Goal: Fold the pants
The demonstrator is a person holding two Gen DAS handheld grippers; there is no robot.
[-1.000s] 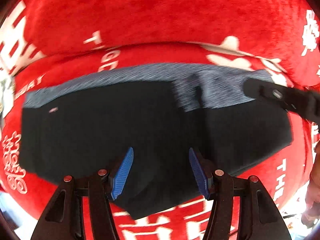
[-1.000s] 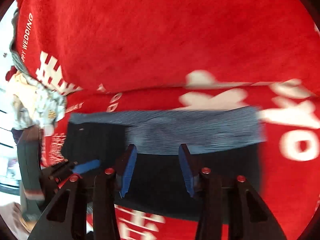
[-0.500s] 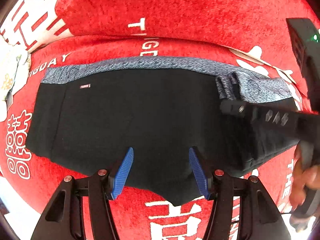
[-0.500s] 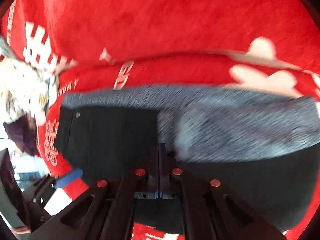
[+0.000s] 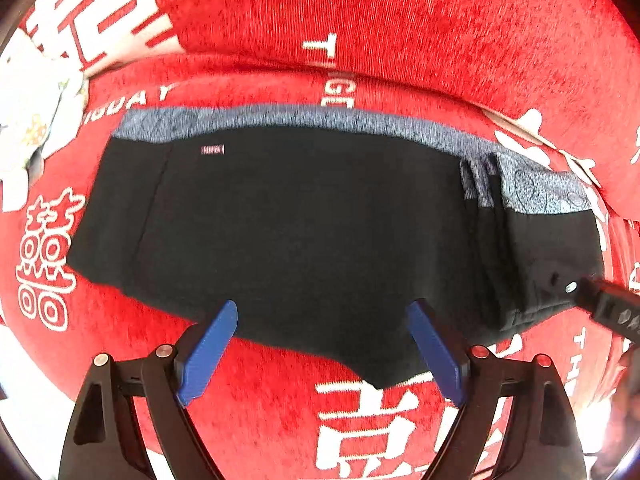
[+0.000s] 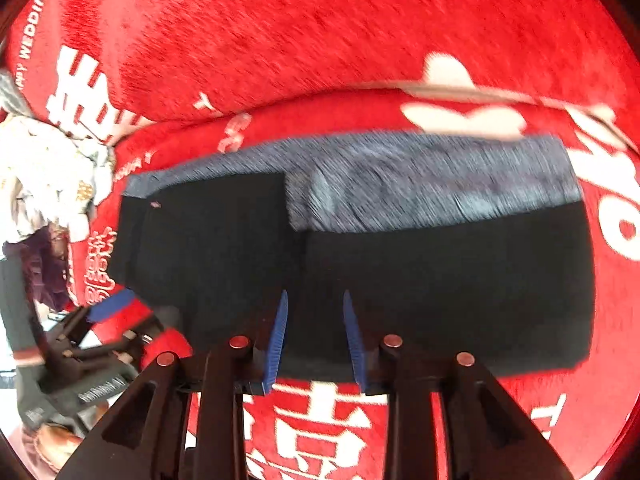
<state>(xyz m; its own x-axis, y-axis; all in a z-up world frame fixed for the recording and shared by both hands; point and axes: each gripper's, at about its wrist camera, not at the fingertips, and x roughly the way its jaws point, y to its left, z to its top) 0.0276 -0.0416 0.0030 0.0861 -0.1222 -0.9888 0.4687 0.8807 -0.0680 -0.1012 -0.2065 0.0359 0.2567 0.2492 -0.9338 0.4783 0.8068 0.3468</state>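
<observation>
Black pants [image 5: 304, 224] with a grey waistband [image 5: 360, 124] lay flat across the middle of both frames on a red cloth [image 5: 400, 20] printed with white characters. In the left wrist view the right end of the pants was folded over, showing a grey patterned panel [image 5: 540, 188] at right centre. A small pink label [image 5: 213, 150] sat near the waistband, upper left. The left gripper [image 5: 324, 344] hovered at the lower edge of the pants, blue fingers [image 5: 208, 352] spread wide, holding nothing. The right gripper [image 6: 314, 336] was at bottom centre of its own view, fingers parted by a narrow gap over the pants' lower edge, nothing pinched; view was blurred. The left gripper also showed at lower left of the right wrist view [image 6: 108, 304]. White patterned fabric [image 6: 48, 176] lay at the left edge.
</observation>
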